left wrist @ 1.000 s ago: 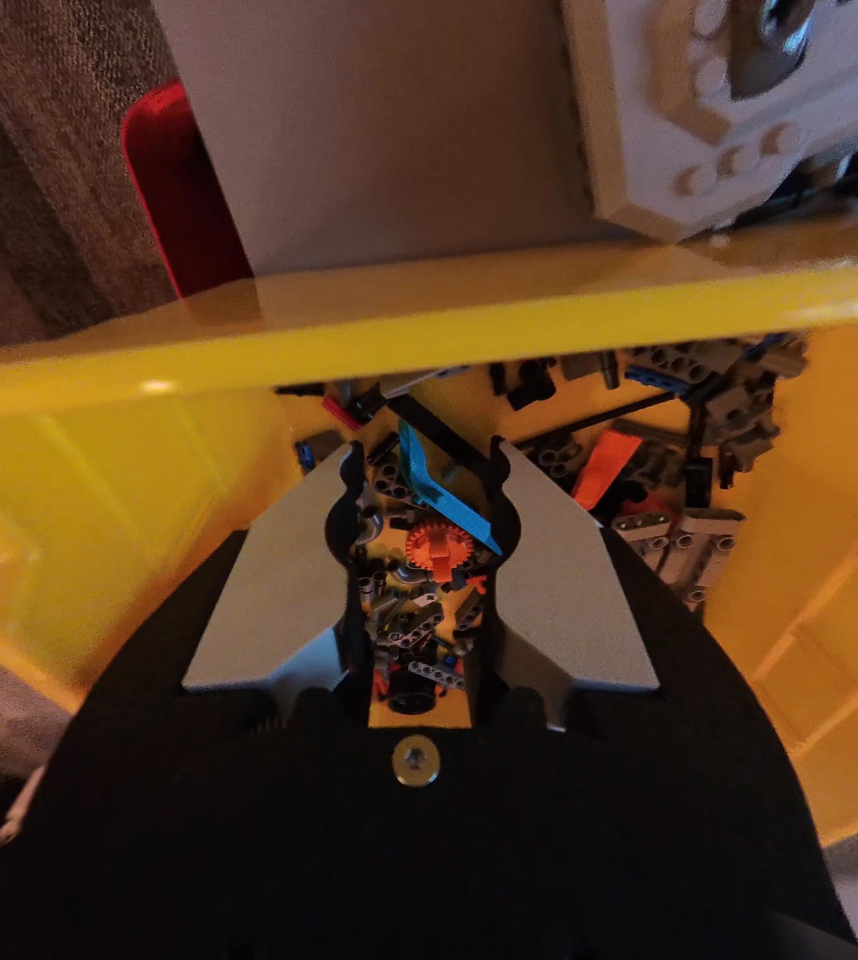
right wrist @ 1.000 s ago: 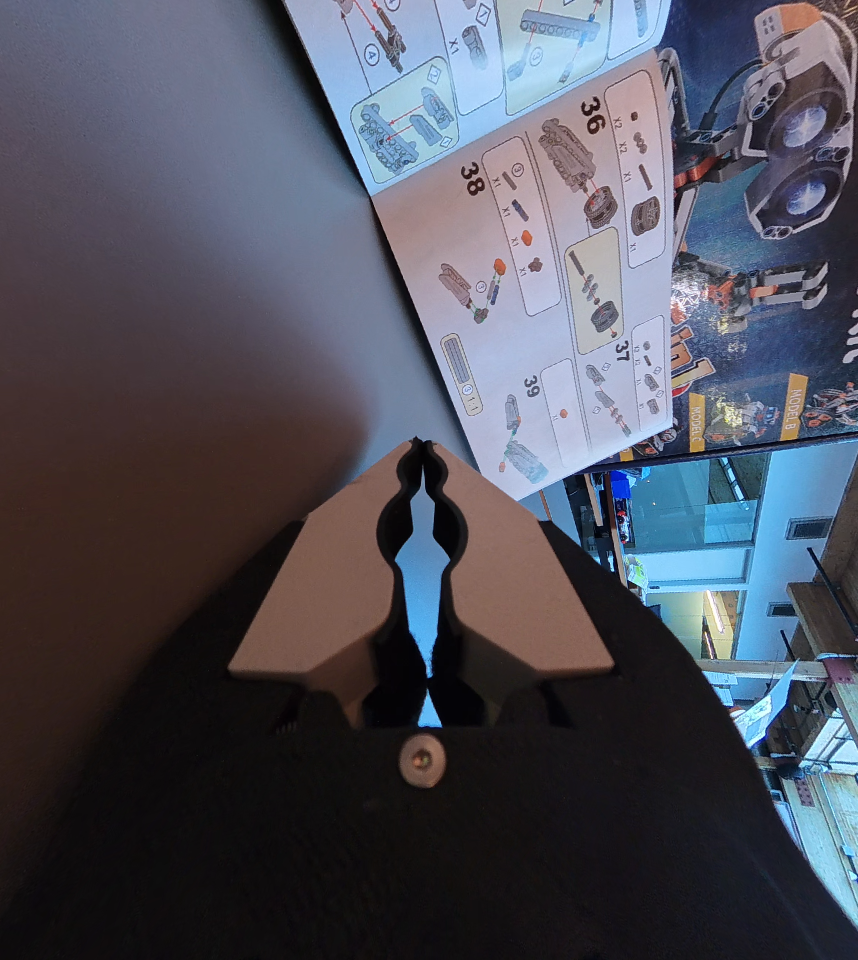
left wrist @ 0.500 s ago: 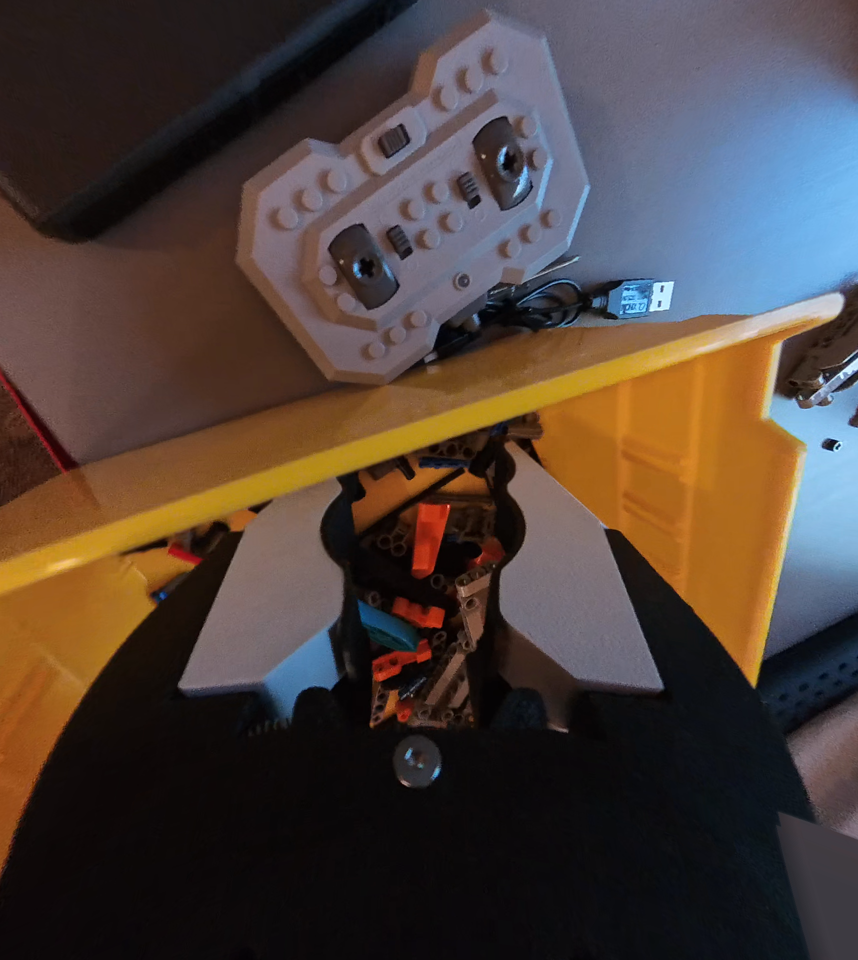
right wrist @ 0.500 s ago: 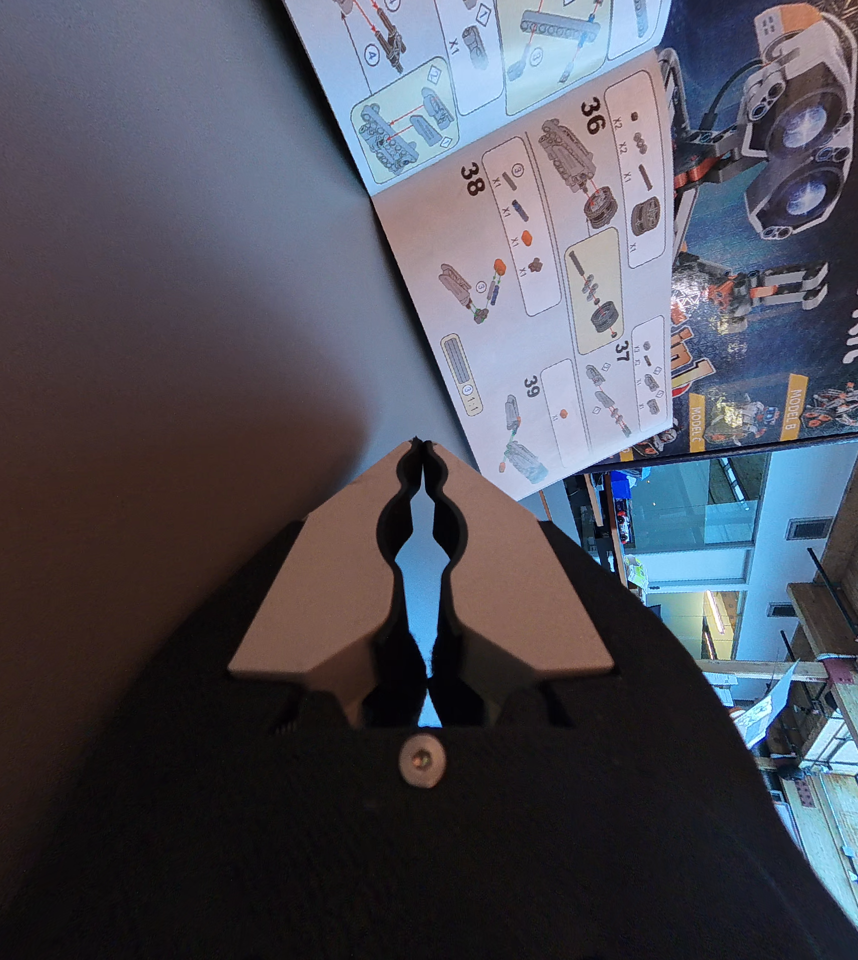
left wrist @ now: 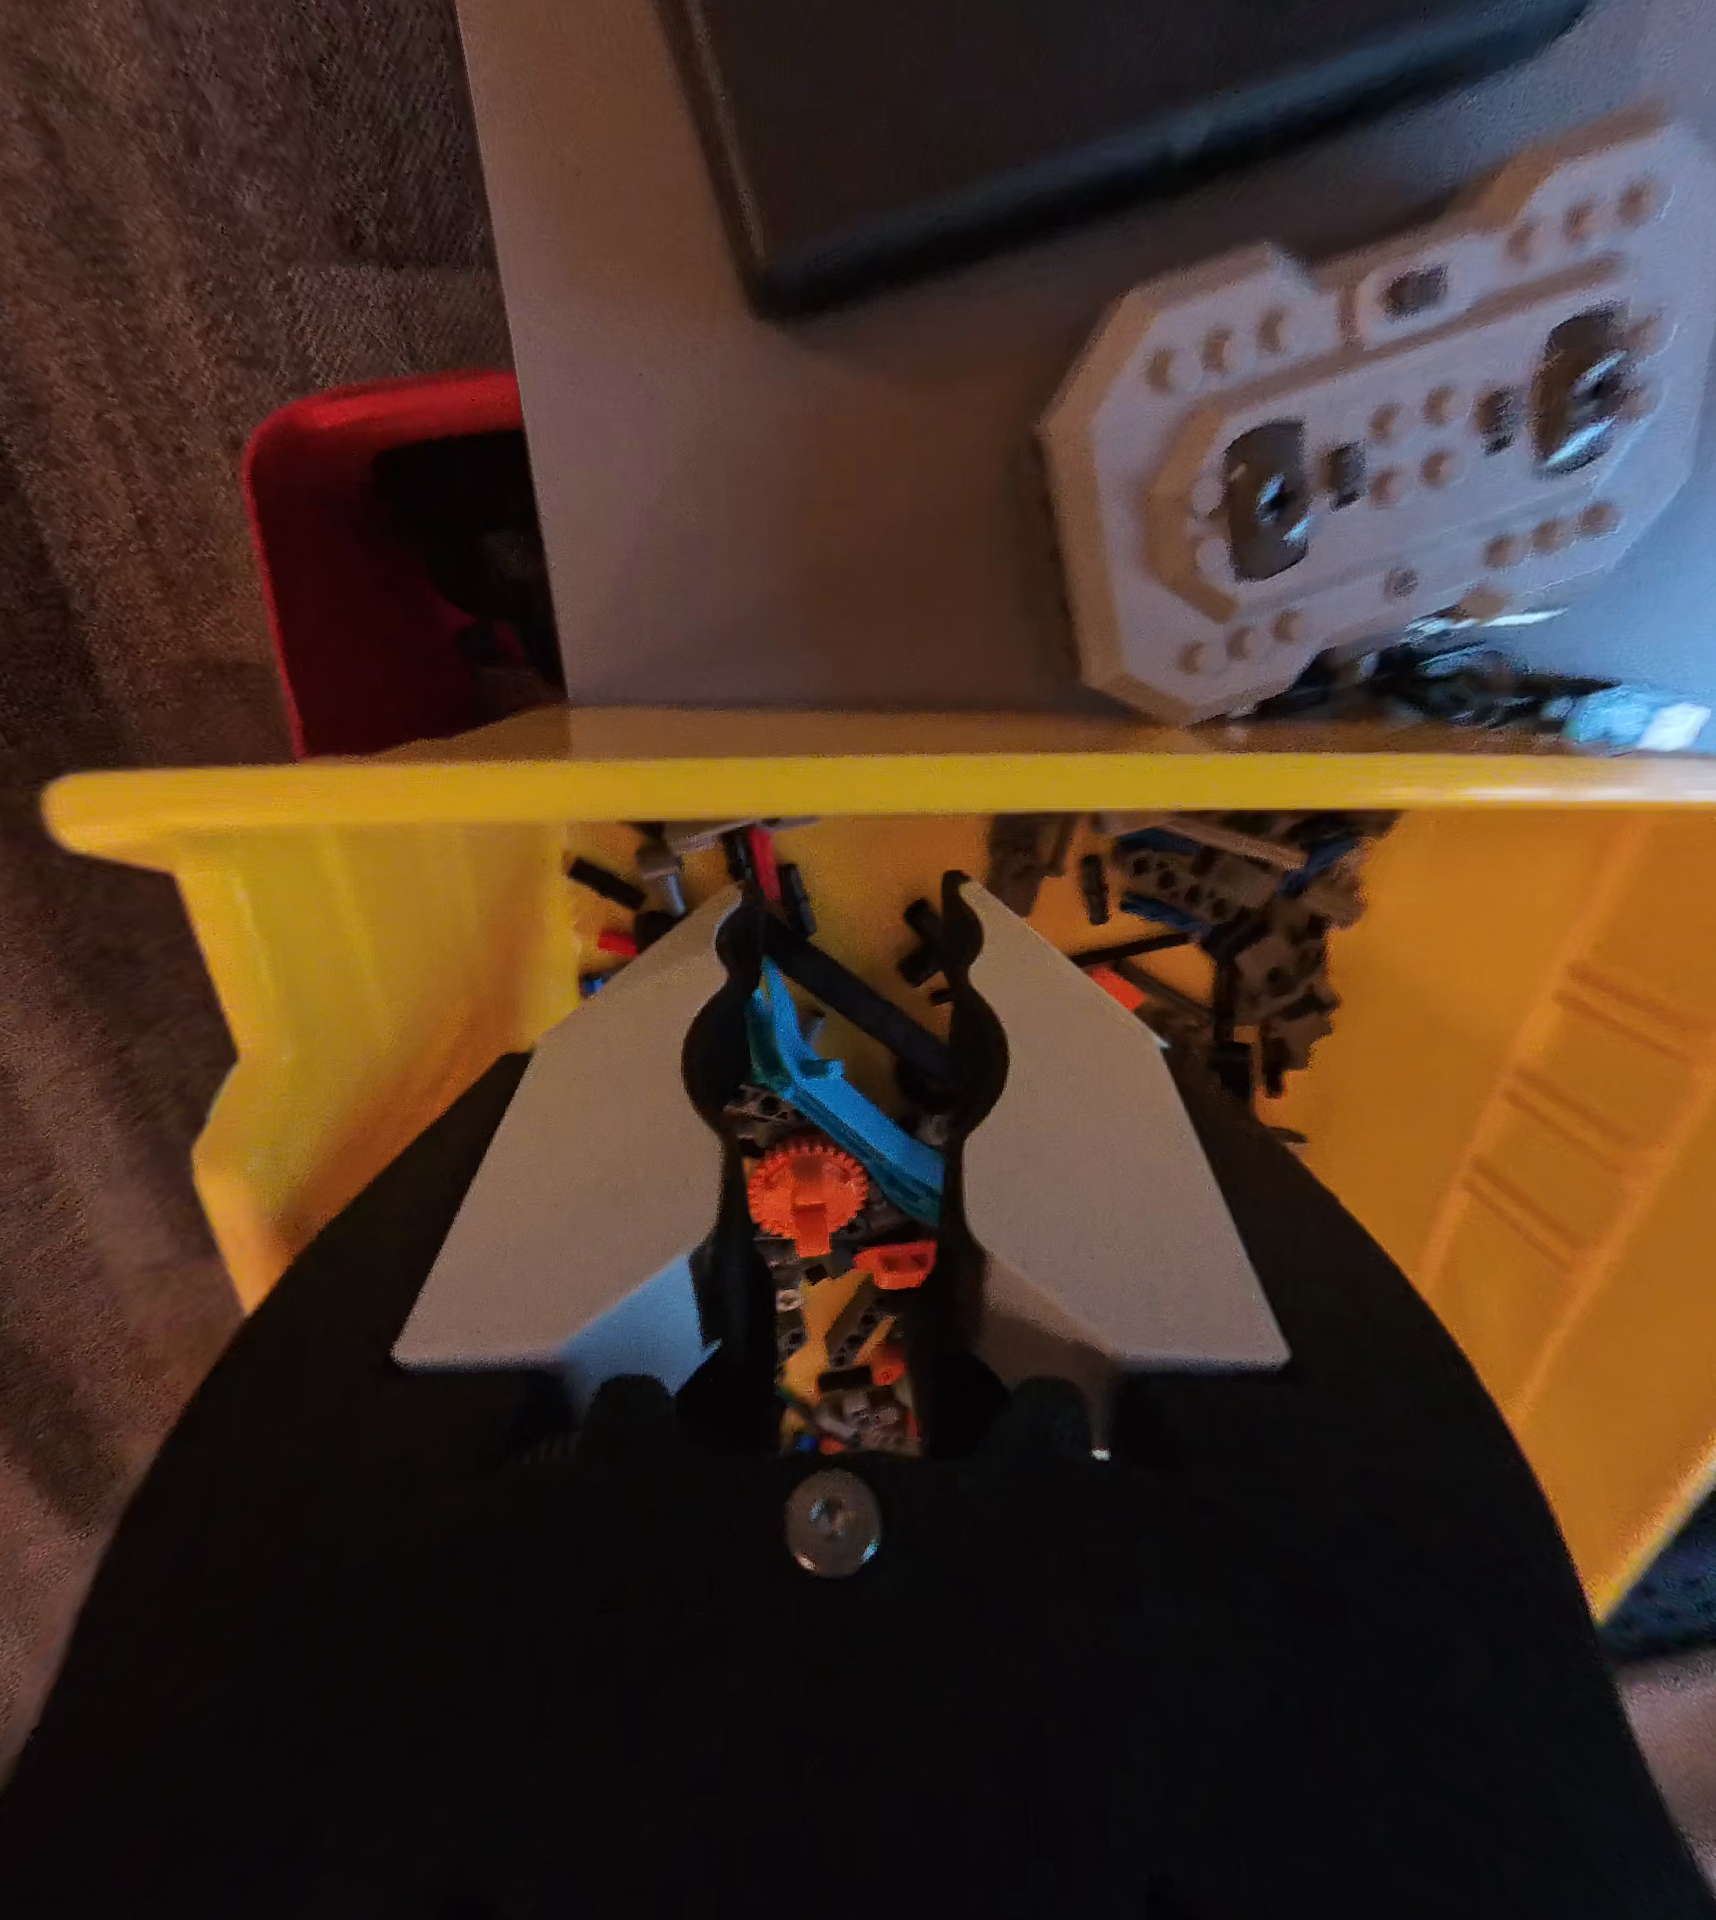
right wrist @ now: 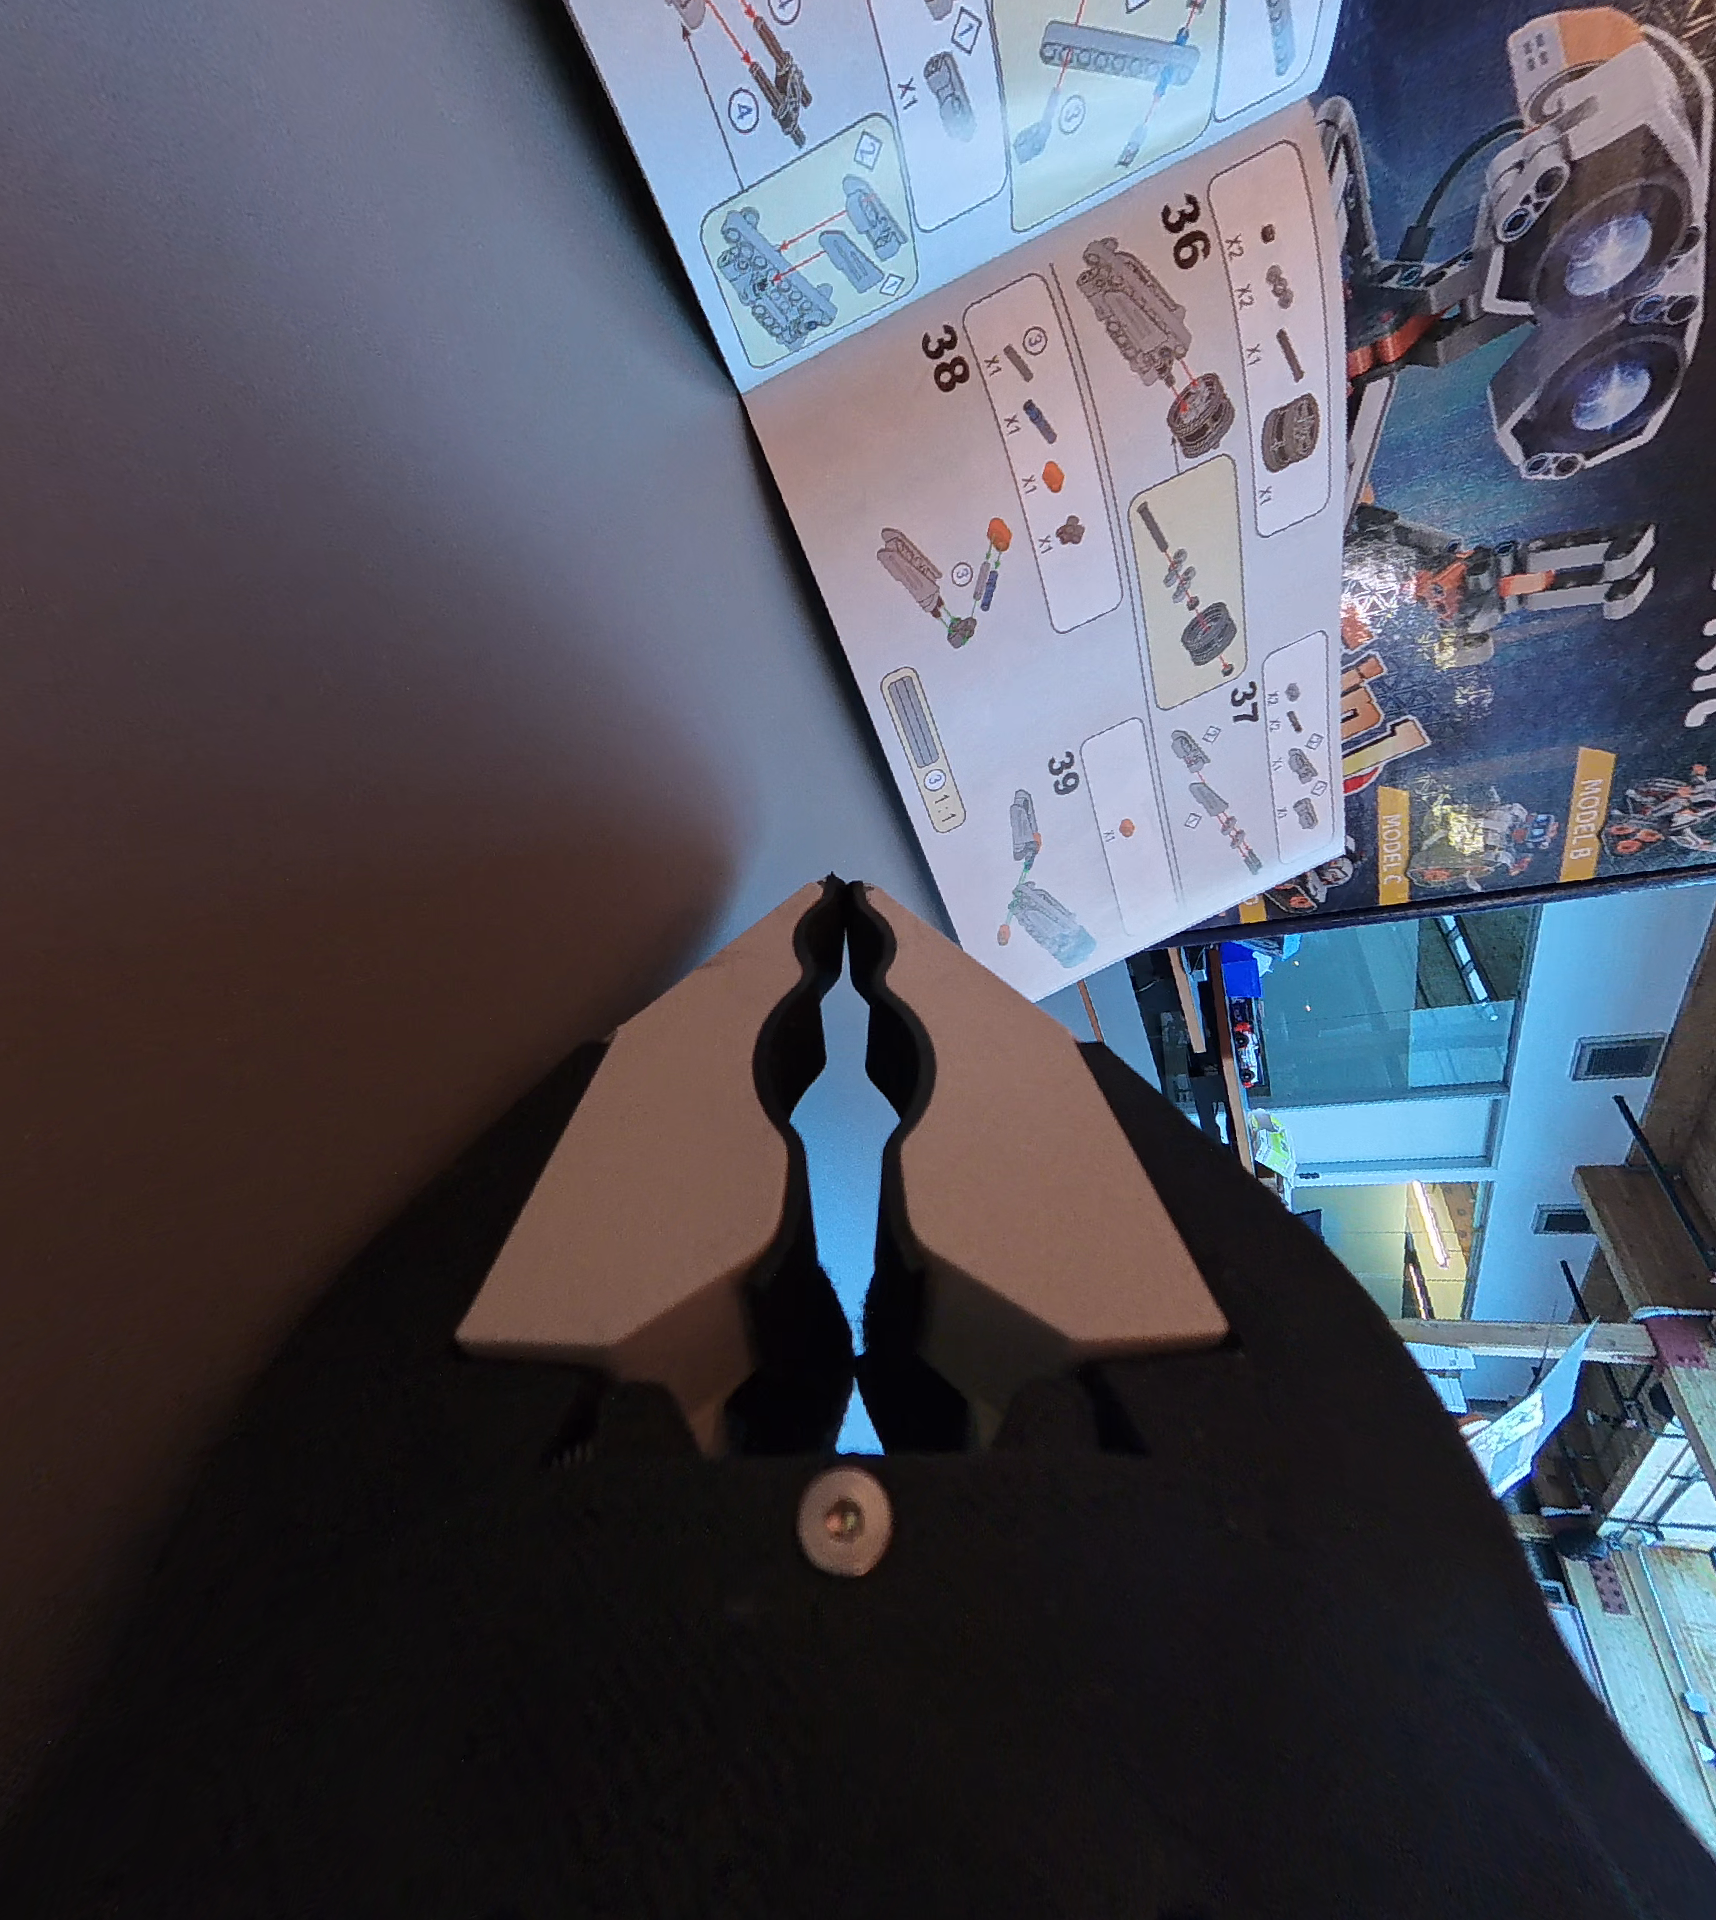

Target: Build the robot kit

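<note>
Far left, a red plastic container (left wrist: 355, 540) sits on the carpet beside the surface. The left hand-held gripper (left wrist: 849, 914) hovers with jaws apart inside the yellow plastic bin (left wrist: 833, 779), right over a blue curved brick piece (left wrist: 833, 1101) and an orange toothed gear (left wrist: 804, 1195); I'd keep the tips level. Further right lies a grey studded remote controller (left wrist: 1373, 436). The right hand-held gripper (right wrist: 841, 888) rests with jaws together, empty, near an open white instruction booklet (right wrist: 1020, 499) and a dark printed kit box (right wrist: 1581, 416).

Glossy yellow plastic bin (left wrist: 366, 997)
</note>
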